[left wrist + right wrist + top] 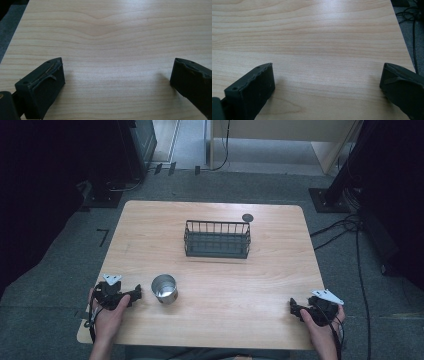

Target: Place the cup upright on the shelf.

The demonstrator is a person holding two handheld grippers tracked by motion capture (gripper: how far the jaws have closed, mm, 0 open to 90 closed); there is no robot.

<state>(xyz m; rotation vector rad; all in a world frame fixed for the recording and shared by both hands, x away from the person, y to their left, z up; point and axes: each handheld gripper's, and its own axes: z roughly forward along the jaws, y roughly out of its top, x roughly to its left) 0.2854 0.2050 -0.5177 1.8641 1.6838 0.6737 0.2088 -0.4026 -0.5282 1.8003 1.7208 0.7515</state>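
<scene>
Resting low on the desk (225,285), the left gripper (134,295) and right gripper (296,309) hold their jaws released, empty. The metal cup (164,288), lower left of centre, looks light, rigid and slick; pinching its rim wall seems best.

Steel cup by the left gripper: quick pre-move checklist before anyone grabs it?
1. Left gripper jaws wide apart, nothing between them: ok.
2. Right gripper jaws wide apart, nothing between them: ok.
3. Steel cup upright, mouth up: ok.
4. Cup apart from left gripper, not touched: ok.
5. Wire basket upright, nothing seen inside: ok.
6. Cup contents: cannot tell.
</scene>
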